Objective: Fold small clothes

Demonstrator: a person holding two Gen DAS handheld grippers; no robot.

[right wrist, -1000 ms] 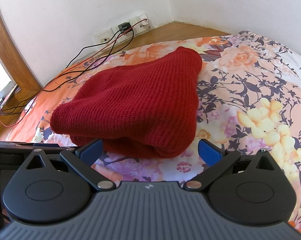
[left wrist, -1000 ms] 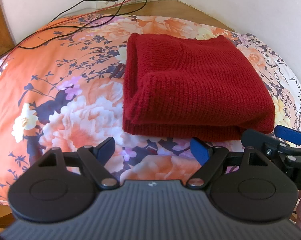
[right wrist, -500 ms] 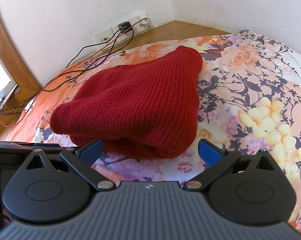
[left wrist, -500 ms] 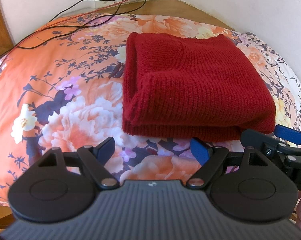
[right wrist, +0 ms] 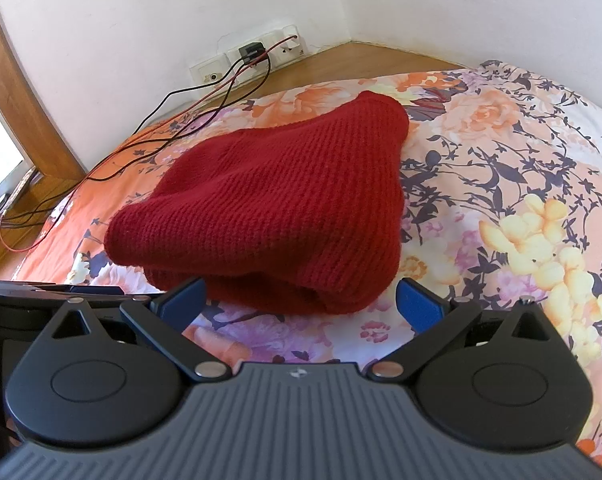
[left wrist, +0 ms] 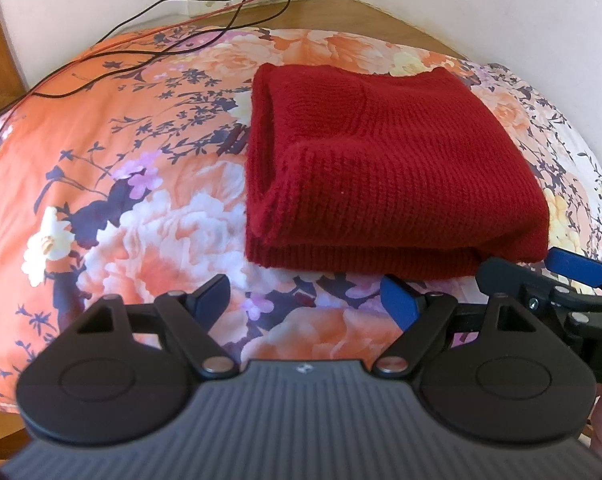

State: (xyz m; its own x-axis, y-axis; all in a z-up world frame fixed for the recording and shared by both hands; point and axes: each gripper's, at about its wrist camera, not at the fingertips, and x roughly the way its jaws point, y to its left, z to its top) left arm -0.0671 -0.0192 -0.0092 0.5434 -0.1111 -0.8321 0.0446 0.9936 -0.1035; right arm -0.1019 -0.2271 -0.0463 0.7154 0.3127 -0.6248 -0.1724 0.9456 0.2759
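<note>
**Red knit garment lying folded on a flowered bed, both grippers empty**

Folding looks close to finished, judging by how things lie. A red knit garment [left wrist: 381,184] rests in a compact, layered bundle on the floral bedspread [left wrist: 113,208], its doubled edges stacked at the near side. Whether another fold or only smoothing is left cannot be told.

The left gripper [left wrist: 305,296] sits just short of the bundle's near edge, jaws spread wide, holding nothing. The right gripper [right wrist: 301,298] sits likewise at the near edge seen from its own view, jaws wide apart and empty; its left finger tip may touch the knit, though this is unclear.

Behind the bed, wall sockets [right wrist: 253,56] hold a black plug, and thin cables [left wrist: 149,40] trail across the far corner of the bedspread, well apart from the garment. Nothing blocks either gripper's reach.
</note>
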